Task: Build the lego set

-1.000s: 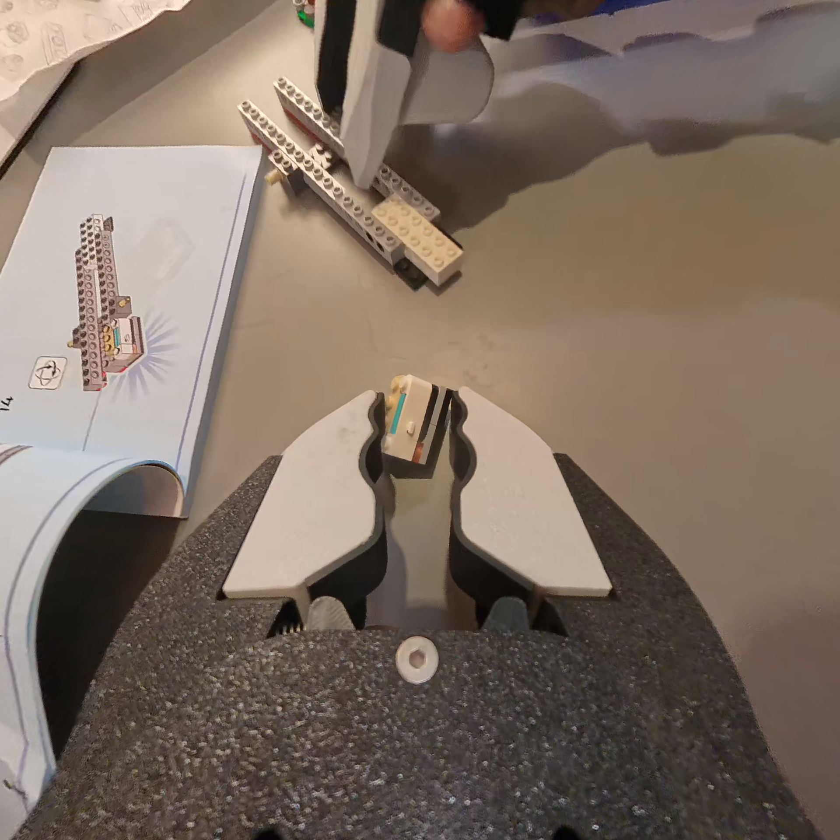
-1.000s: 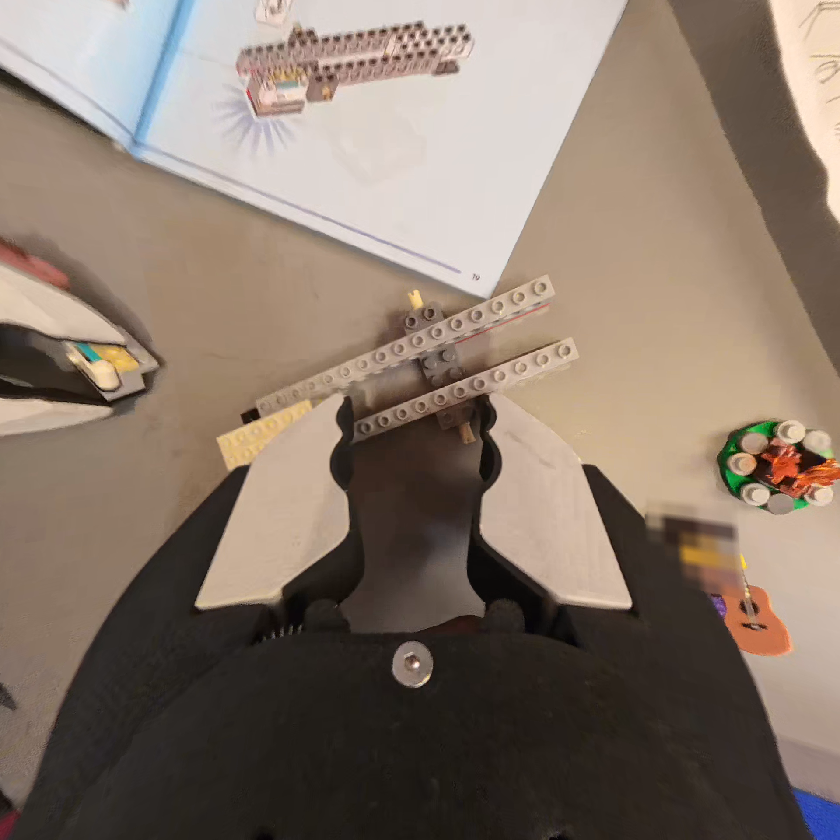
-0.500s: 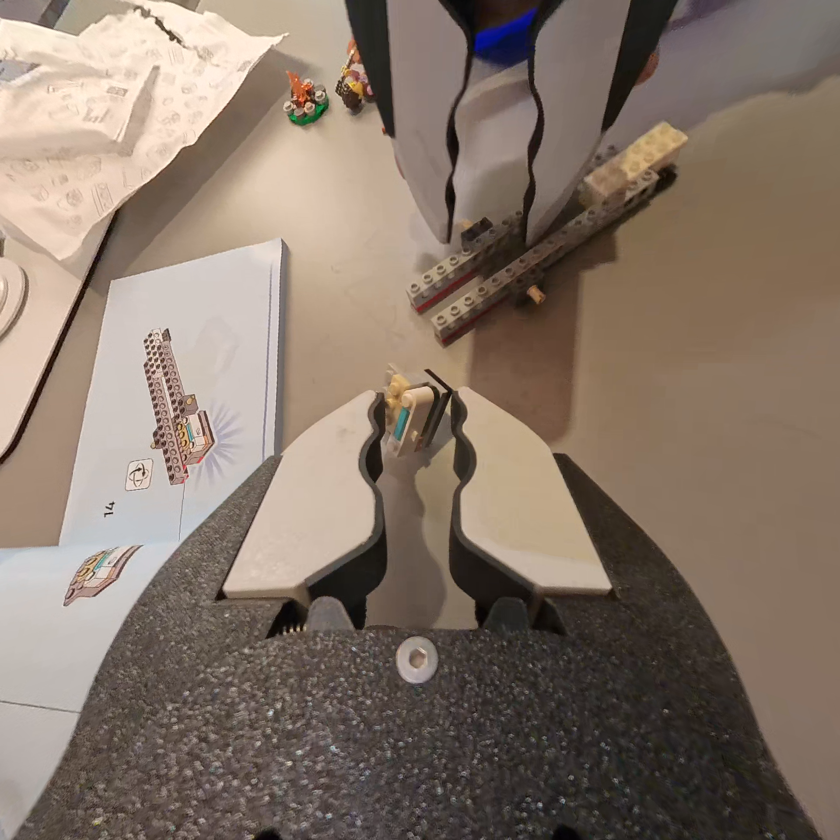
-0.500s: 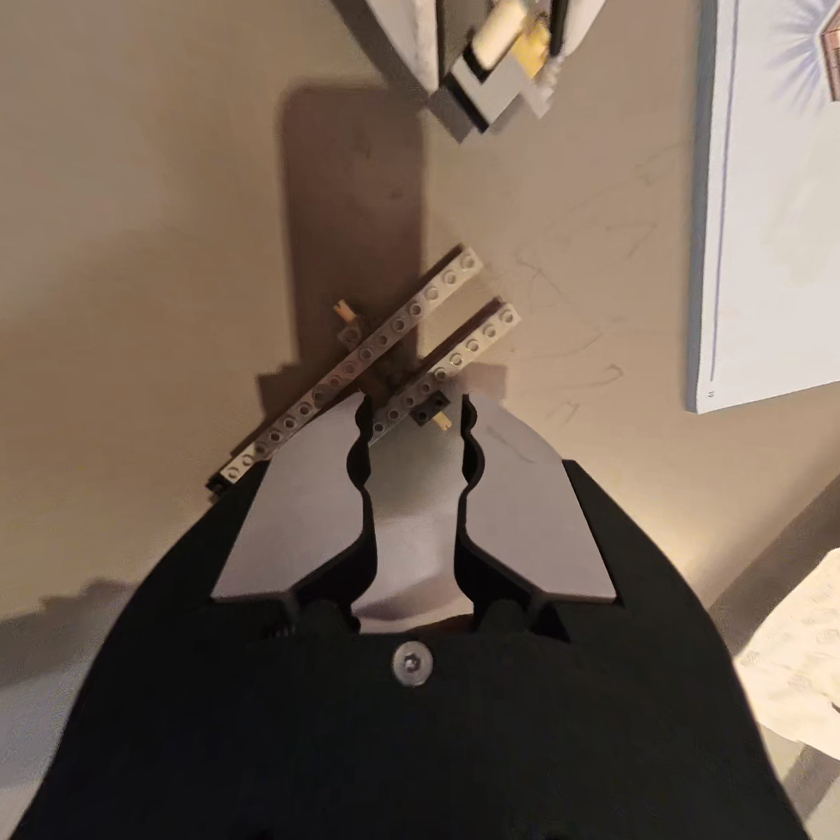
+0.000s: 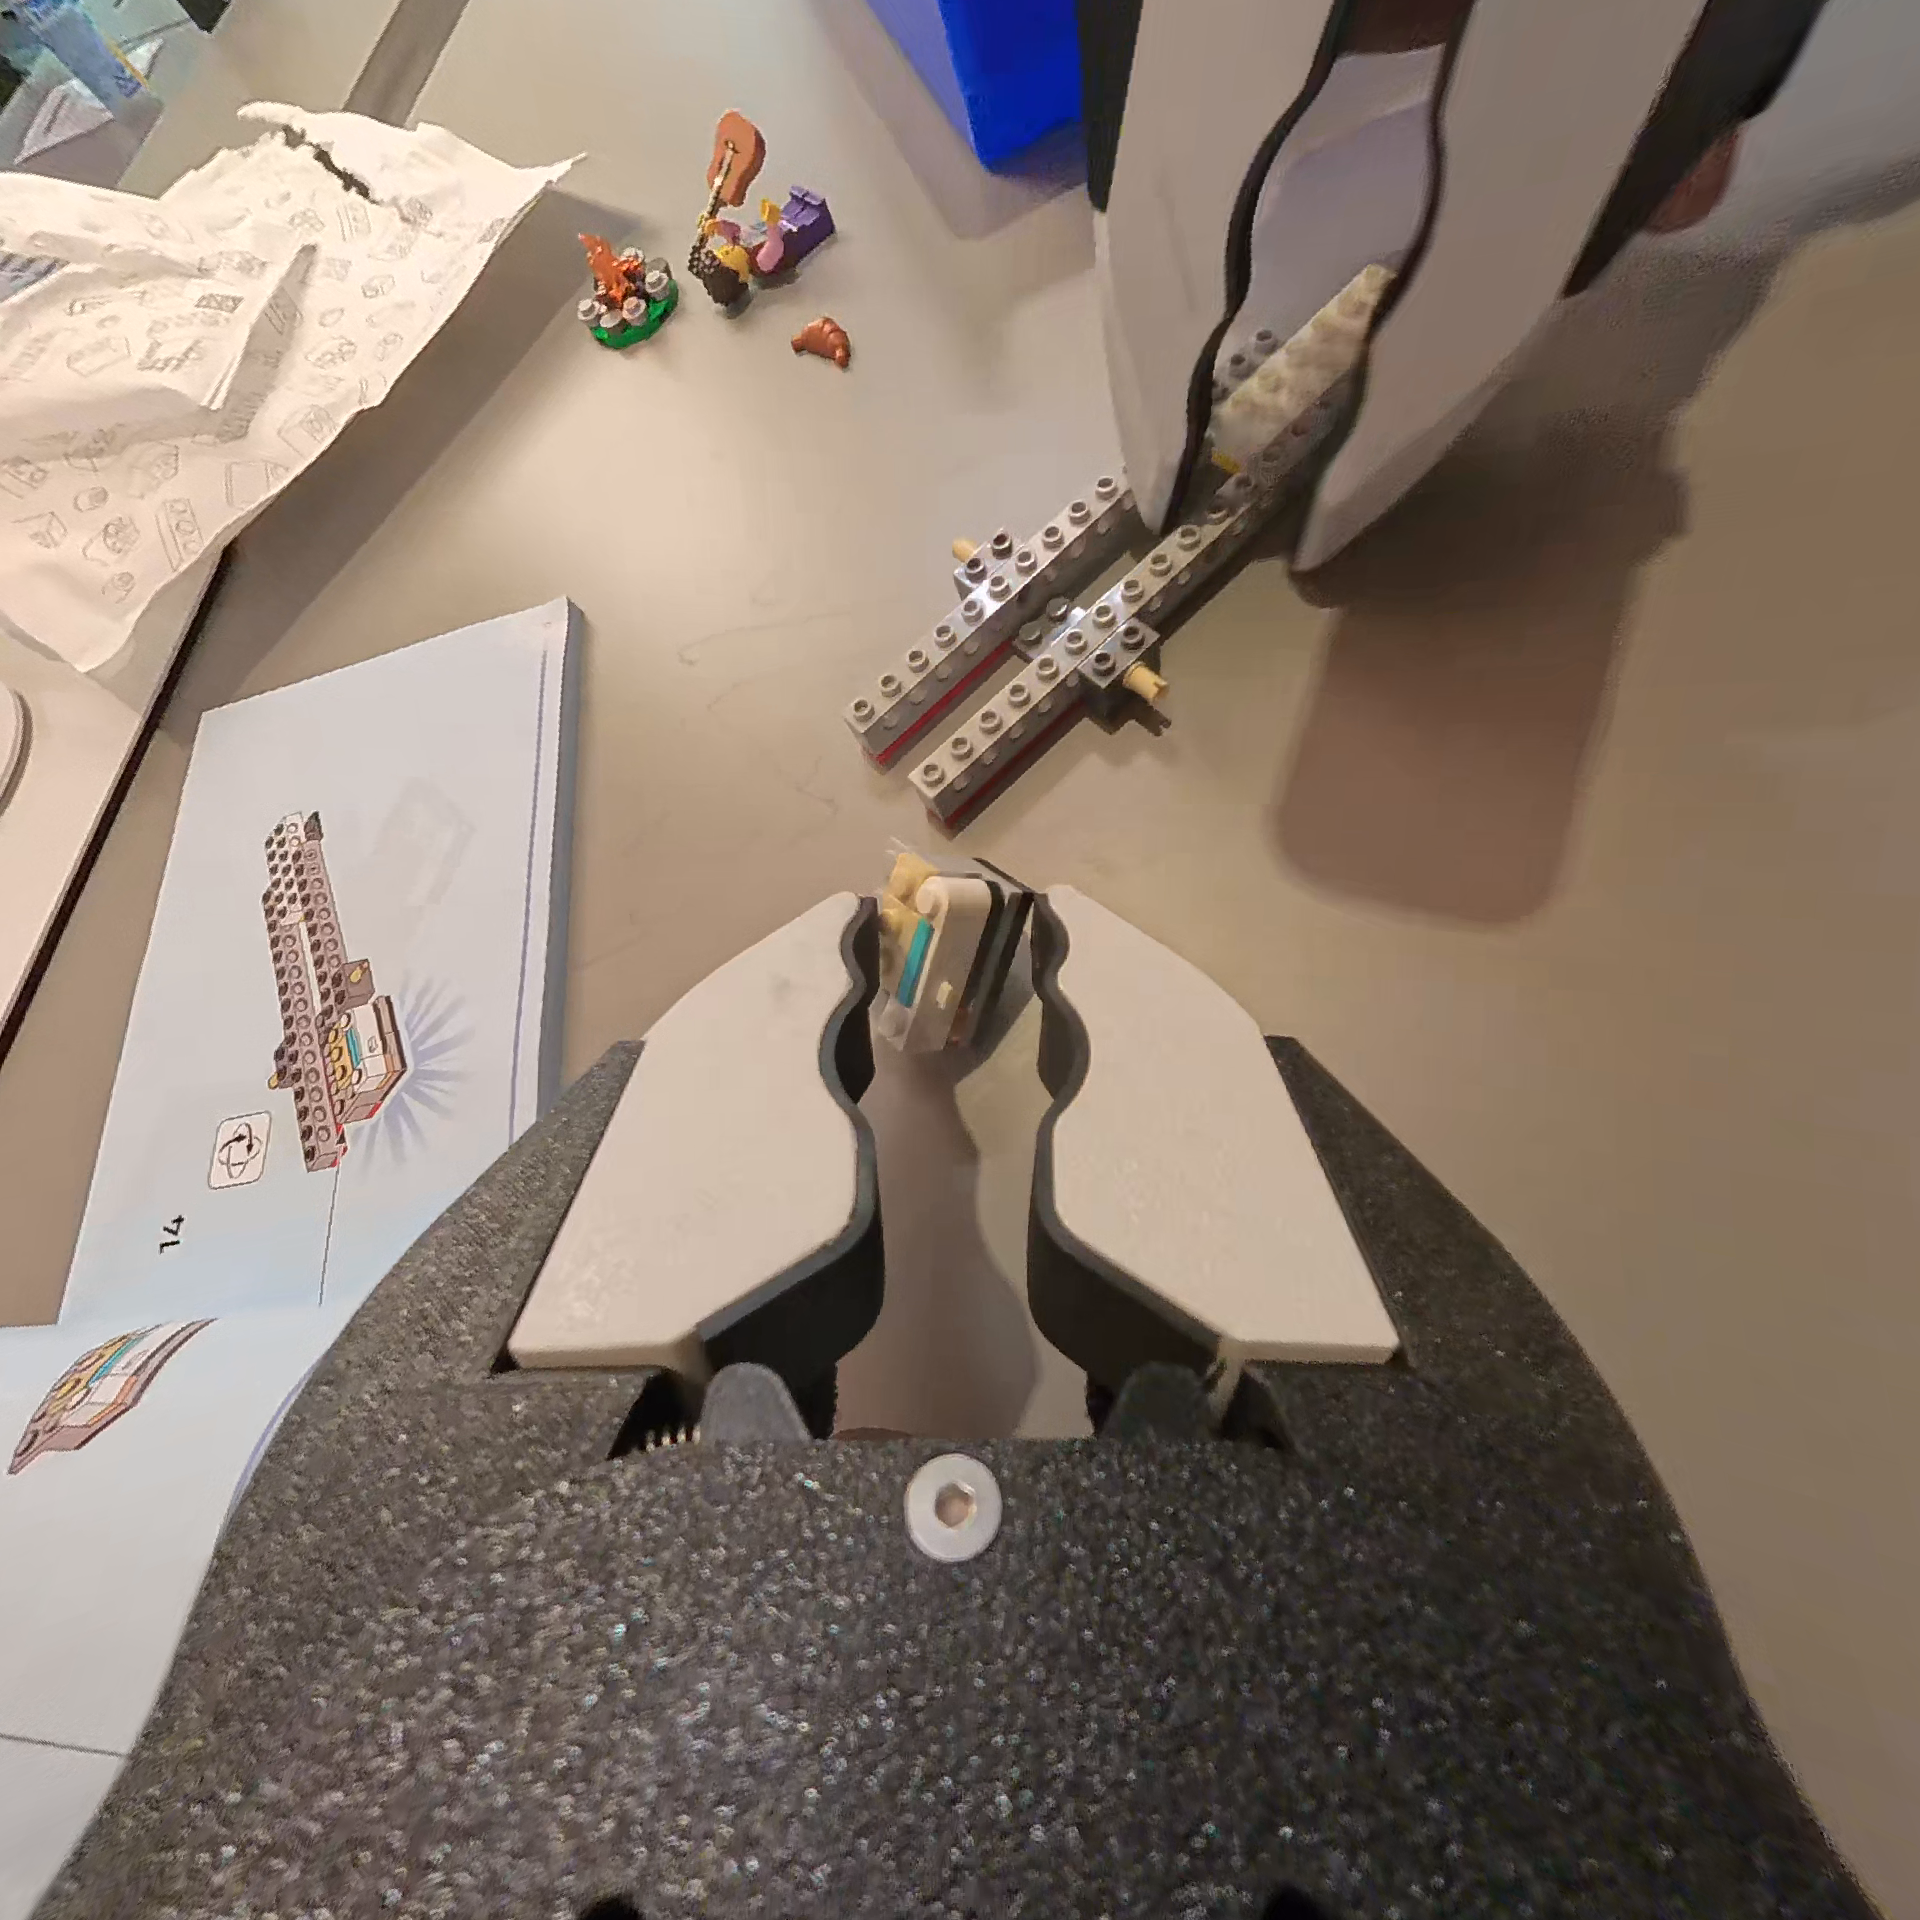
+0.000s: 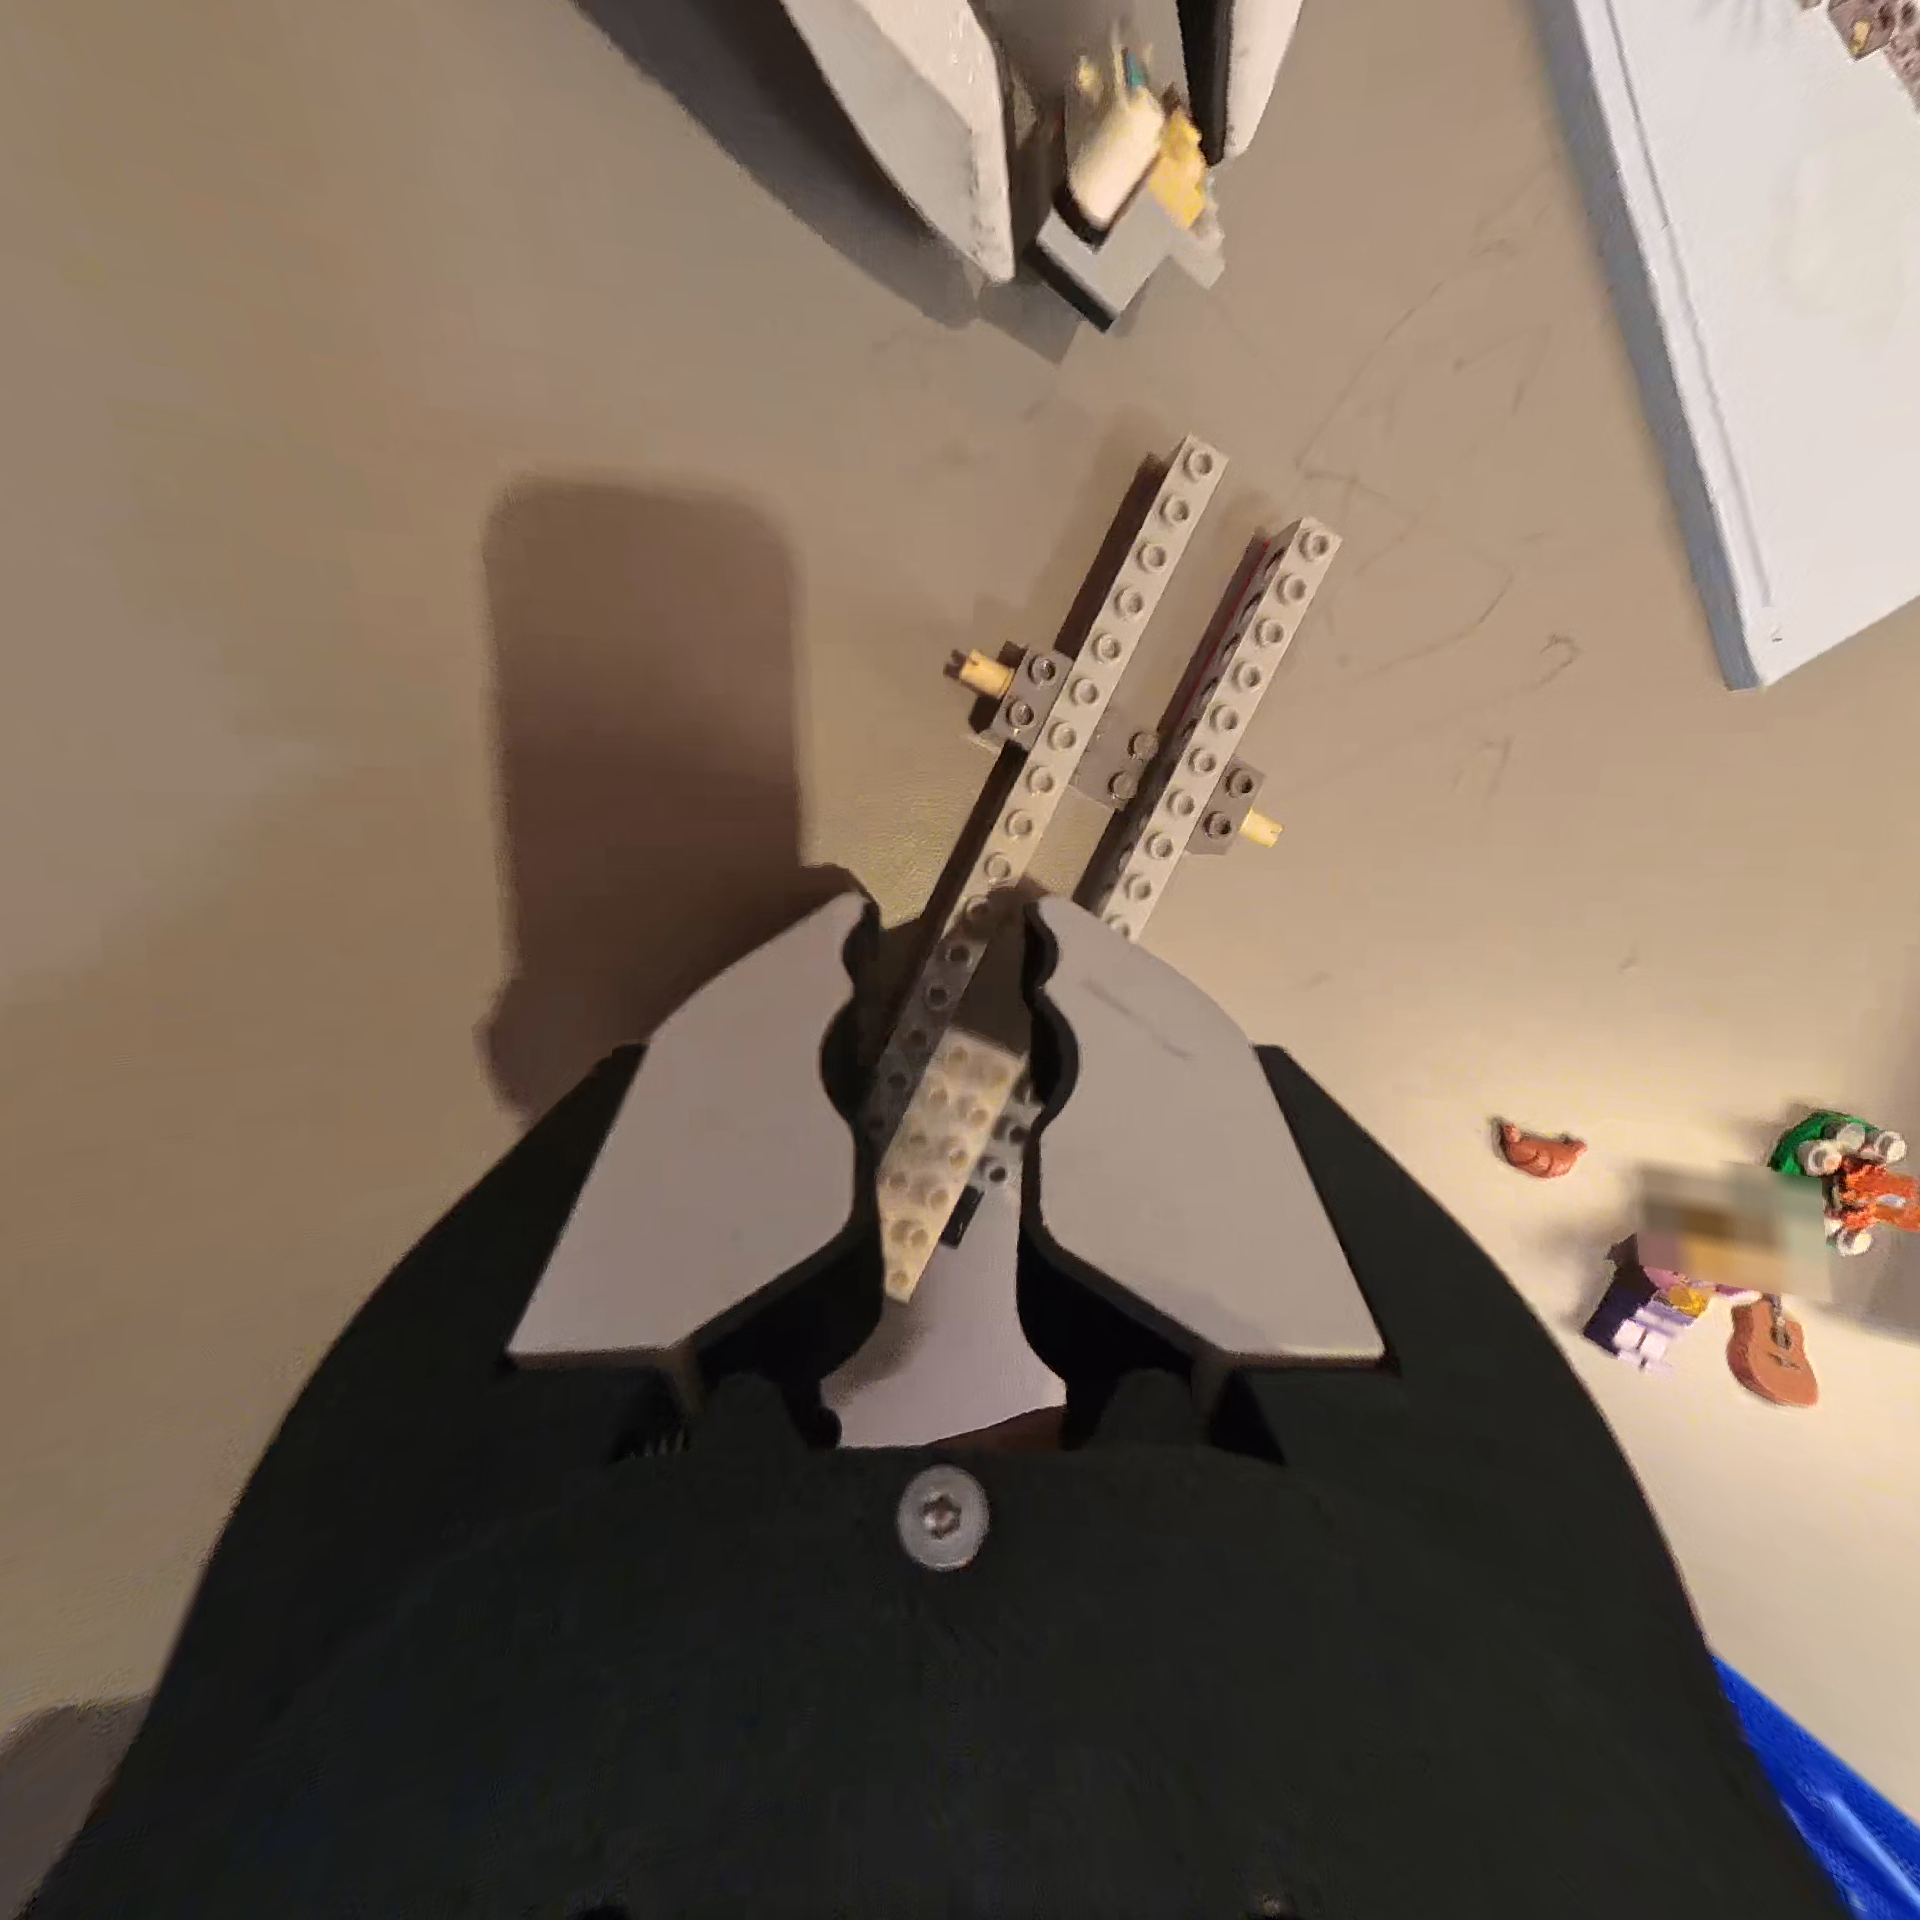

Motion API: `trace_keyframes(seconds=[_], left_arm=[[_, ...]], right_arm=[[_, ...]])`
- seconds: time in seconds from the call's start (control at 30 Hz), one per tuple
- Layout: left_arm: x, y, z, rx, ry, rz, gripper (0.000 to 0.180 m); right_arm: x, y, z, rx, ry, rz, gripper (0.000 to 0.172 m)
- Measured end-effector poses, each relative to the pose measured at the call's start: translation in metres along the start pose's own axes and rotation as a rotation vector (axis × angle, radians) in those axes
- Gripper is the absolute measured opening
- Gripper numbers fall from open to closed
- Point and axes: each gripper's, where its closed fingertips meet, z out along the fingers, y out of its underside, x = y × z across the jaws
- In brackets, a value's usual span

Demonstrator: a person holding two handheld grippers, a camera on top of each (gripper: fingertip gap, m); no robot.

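The left gripper (image 5: 951,956) has its jaws clamped on a small white, tan and teal brick cabin block (image 5: 925,971) above the beige table (image 5: 1558,1039). The right gripper (image 6: 951,925) has its jaws closed on the cream-plated end of a long grey twin-beam brick frame (image 6: 1132,717), whose long axis points away from it toward the left gripper

The support is a flat tan-grey tabletop (image 5: 1558,1039) with faint scuff marks. Lying directly on it are a grey studded brick frame (image 5: 1023,665) of two parallel beams with a cream plate at one end, an open instruction booklet (image 5: 343,935) and crumpled printed paper (image 5: 208,312). Well apart sit a small green campfire piece (image 5: 627,296), a toy figure with a guitar (image 5: 743,223), a brown croissant piece (image 5: 824,338) and a blue block (image 5: 1013,78) at the far edge.
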Motion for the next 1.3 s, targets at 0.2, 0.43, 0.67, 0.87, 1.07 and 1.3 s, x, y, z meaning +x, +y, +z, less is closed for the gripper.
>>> trace_keyframes(seconds=[0.2,0.43,0.67,0.87,1.07,1.3], left_arm=[[0.013,0.003,0.003,-0.032,0.048,0.045,0.028],[0.011,-0.004,-0.011,0.070,0.092,0.000,0.033],[-0.003,0.006,-0.019,0.057,0.078,-0.087,0.041],[0.006,0.013,-0.011,-0.013,0.091,-0.016,0.039],[0.010,0.016,-0.008,-0.040,0.094,0.018,0.032],[0.011,0.019,-0.004,-0.073,0.087,0.037,0.029]], right_arm=[[0.015,-0.012,0.009,0.061,0.002,-0.158,0.014],[0.023,-0.036,0.007,0.201,-0.046,-0.168,0.023],[0.027,-0.044,0.021,0.239,-0.002,-0.148,0.026],[0.030,-0.043,0.023,0.255,0.075,-0.177,0.019],[0.030,-0.052,0.021,0.413,0.067,-0.175,0.019],[0.031,-0.051,0.021,0.412,0.049,-0.150,0.021]])
